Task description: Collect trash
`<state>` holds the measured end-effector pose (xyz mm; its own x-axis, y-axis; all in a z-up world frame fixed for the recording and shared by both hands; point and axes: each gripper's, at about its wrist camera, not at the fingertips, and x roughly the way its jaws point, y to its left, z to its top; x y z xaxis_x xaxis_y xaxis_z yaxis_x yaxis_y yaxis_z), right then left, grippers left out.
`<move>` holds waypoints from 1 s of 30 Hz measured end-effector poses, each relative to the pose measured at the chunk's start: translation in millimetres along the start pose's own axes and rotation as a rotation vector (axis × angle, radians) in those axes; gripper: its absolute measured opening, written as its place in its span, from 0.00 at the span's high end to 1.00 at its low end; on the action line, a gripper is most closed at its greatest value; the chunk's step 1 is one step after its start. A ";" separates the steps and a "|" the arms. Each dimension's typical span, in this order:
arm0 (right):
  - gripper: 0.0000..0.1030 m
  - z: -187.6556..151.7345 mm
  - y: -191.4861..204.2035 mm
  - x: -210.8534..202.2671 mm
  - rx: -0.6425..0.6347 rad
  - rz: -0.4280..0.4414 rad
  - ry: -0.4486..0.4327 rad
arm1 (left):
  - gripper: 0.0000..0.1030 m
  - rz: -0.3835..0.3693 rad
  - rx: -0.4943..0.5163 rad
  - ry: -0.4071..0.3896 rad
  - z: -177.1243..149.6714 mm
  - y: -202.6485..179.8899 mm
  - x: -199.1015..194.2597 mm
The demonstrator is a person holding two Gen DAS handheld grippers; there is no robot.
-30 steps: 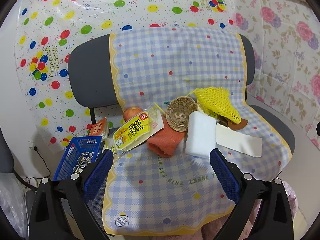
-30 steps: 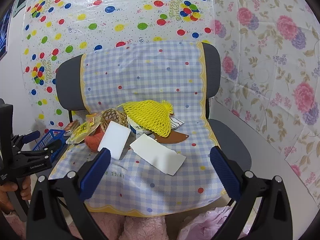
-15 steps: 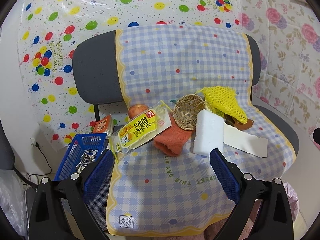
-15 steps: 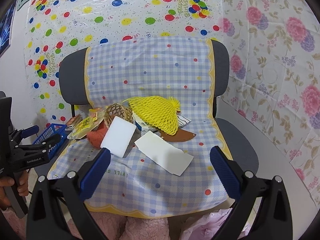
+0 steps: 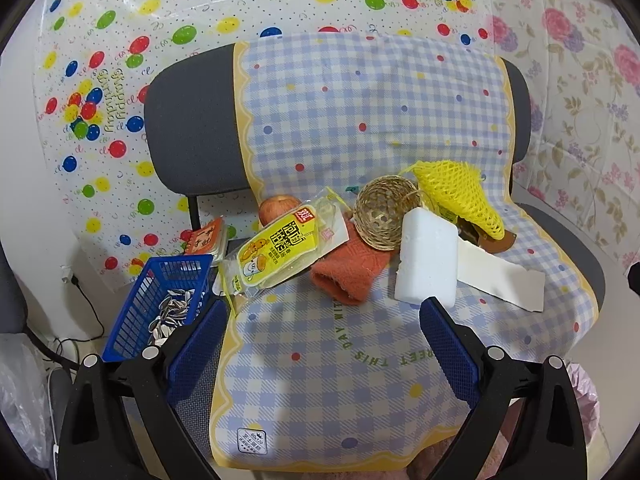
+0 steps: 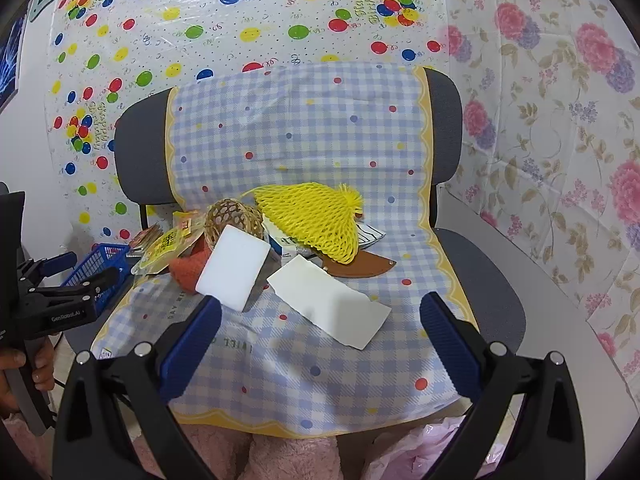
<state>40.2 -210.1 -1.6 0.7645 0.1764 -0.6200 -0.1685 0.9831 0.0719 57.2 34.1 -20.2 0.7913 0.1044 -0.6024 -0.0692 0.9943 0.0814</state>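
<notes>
Hovering at the near edge of a grey chair draped with a blue checked cloth, left gripper and right gripper, both with jaws spread wide and holding nothing. Heaped across the middle of the seat, toward the backrest: a yellow snack wrapper overhanging the cloth's left edge, touching an orange knitted cloth; just behind, a woven ball and a reddish fruit; a white foam block leaning on the pile; a yellow foam net draped over a brown leather piece and some printed packaging; a flat white sheet lying nearest the right gripper, well inside the cloth's right border. Bare checked cloth between the heap and the near scalloped hem, free on both sides of the sheet. Left of the chair, lower down, a blue basket with sunflower seed shells in it, just beside the left gripper's left finger. Pink plastic bag below the seat's near right corner. A hand visible at far left in the right wrist view.
</notes>
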 end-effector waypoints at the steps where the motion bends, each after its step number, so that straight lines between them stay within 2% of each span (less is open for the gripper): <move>1: 0.06 0.0 0.4 0.6 -0.001 0.002 0.000 | 0.07 -0.001 -0.002 -0.001 -0.2 0.2 -0.7; 30: 0.06 -2.0 -2.3 -0.1 0.007 0.017 -0.008 | 0.07 0.005 0.007 -0.005 1.8 -5.9 -5.6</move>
<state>39.2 -212.4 -3.2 0.7668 0.1930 -0.6122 -0.1768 0.9803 0.0877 54.3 27.6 -15.9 0.7938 0.1093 -0.5983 -0.0692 0.9936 0.0897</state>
